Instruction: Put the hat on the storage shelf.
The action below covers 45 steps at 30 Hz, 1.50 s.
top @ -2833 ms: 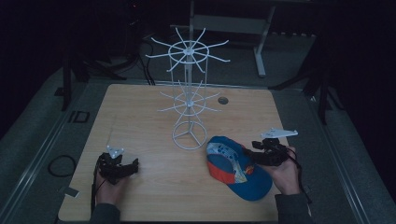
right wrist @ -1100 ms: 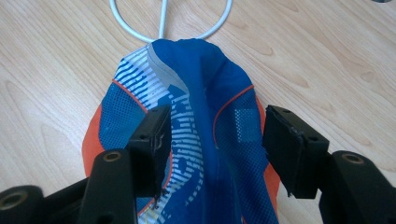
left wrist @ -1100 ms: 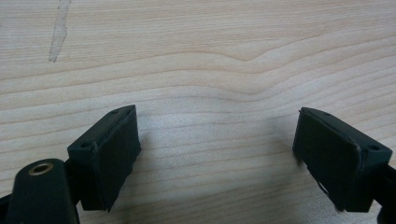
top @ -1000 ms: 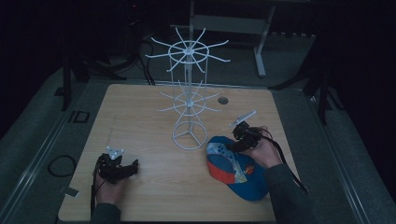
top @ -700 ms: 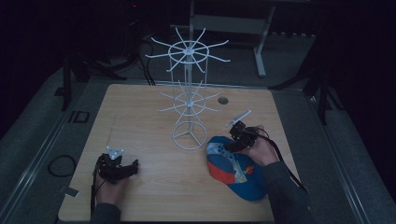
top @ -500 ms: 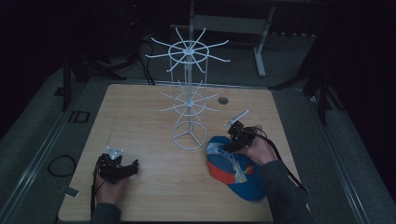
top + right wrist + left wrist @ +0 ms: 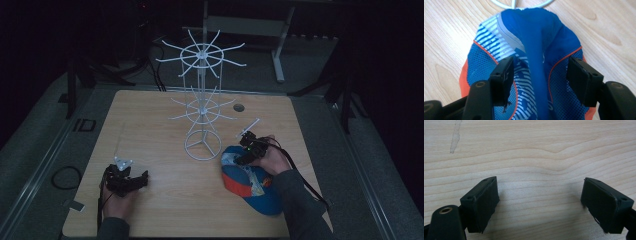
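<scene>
- The blue and orange cap (image 7: 250,182) is lying on the table (image 7: 165,130), near its right front, just beside the ring base of the white wire rack (image 7: 202,145).
- The right gripper (image 7: 540,68) is hovering over the cap, its fingers (image 7: 504,72) spreading wide on either side of a raised fold of blue fabric.
- The left gripper (image 7: 539,202) is sitting low over bare wood, fingers gaping wide, holding nothing.

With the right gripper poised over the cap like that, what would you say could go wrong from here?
The right gripper stands open astride a raised fold of the cap; closing may pinch only loose fabric, so the cap could sag or slip when lifted. The cap lies close to the white wire stand, so a lift might snag its lower prongs or tip it.
</scene>
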Available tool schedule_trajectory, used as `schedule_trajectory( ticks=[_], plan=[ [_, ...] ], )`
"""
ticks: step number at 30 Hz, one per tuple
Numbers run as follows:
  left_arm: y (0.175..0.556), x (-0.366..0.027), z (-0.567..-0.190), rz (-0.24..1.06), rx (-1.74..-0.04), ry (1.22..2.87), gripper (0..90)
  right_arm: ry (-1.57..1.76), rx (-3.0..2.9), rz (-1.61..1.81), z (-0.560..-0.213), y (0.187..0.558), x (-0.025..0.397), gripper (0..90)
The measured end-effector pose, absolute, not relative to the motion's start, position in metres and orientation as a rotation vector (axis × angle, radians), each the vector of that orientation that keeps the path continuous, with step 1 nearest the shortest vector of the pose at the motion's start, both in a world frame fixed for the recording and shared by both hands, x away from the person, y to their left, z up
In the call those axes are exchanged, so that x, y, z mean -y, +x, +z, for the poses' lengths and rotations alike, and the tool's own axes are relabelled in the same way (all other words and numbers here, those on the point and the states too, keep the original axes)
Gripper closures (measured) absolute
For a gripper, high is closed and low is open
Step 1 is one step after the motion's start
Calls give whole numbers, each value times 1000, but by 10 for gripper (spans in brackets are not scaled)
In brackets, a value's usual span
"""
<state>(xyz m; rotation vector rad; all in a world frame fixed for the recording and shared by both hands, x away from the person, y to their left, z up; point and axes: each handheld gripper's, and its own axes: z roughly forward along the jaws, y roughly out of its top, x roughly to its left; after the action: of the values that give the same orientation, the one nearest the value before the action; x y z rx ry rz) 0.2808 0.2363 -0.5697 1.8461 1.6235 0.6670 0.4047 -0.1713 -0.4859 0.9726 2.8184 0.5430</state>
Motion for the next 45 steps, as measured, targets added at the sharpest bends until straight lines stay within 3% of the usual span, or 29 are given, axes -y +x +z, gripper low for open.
schedule_trajectory(
  ticks=[4, 5, 6, 7, 8, 9, 11, 45],
  plan=[
    [281, -236, -570, 667, -1624, 1846, 150, 1015, -2884, 517, -493, 410, 171, 481],
    [281, -236, -570, 667, -1623, 1846, 150, 1018, -2907, 512, -496, 412, 171, 567],
    [281, -236, -570, 667, -1624, 1843, 150, 1018, -2907, 512, -496, 412, 171, 567],
    [281, -236, -570, 667, -1624, 1843, 150, 1023, -2929, 512, -497, 411, 171, 722],
    [281, -236, -570, 667, -1624, 1843, 151, 1023, -2929, 512, -497, 411, 171, 722],
    [281, -236, -570, 667, -1623, 1846, 150, 1000, -2937, 527, -497, 410, 171, 829],
    [281, -236, -570, 667, -1623, 1846, 150, 990, -2931, 546, -494, 408, 172, 867],
    [281, -236, -570, 668, -1626, 1839, 150, 937, -2757, 873, -432, 380, 206, 880]
  ],
)
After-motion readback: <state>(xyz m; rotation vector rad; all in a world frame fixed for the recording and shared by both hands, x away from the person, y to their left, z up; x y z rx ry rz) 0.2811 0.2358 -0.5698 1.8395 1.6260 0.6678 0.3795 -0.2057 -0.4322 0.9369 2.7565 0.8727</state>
